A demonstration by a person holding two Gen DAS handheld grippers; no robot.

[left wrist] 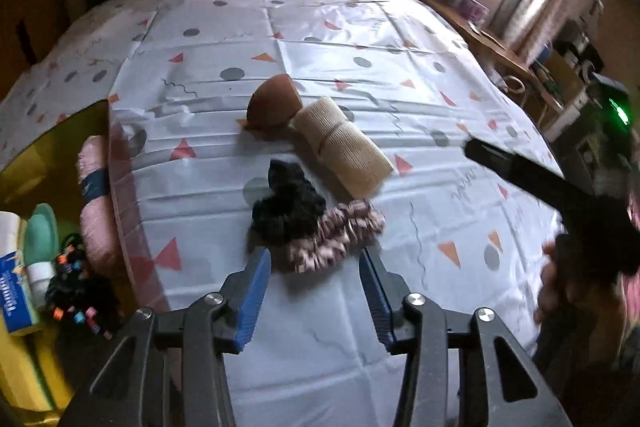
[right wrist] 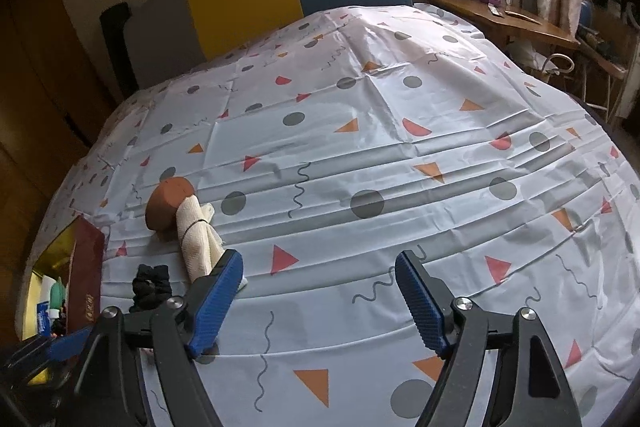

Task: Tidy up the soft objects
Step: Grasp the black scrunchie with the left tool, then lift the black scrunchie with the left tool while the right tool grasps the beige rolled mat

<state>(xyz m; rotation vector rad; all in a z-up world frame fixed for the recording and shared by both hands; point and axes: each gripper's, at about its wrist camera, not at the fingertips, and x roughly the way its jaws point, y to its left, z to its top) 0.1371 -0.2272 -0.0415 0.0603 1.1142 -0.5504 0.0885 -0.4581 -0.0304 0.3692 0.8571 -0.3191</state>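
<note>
Left gripper [left wrist: 316,267] apart, empty; pink scrunchie [left wrist: 340,235] just ahead, probably touching black scrunchie [left wrist: 286,199]. Lower squarely, clamp pink alone.

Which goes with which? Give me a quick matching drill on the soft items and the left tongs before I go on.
Things:
1. brown sponge
2. beige bandage roll
3. black scrunchie
4. pink scrunchie

Places:
A. nearest the open left tongs, just ahead of the tips
B. farthest from those tongs, touching the bandage roll's far end
C. between the sponge and the pink scrunchie, lying at a slant
D. left of the pink scrunchie, touching it

Pairs: 1-B, 2-C, 3-D, 4-A
</note>
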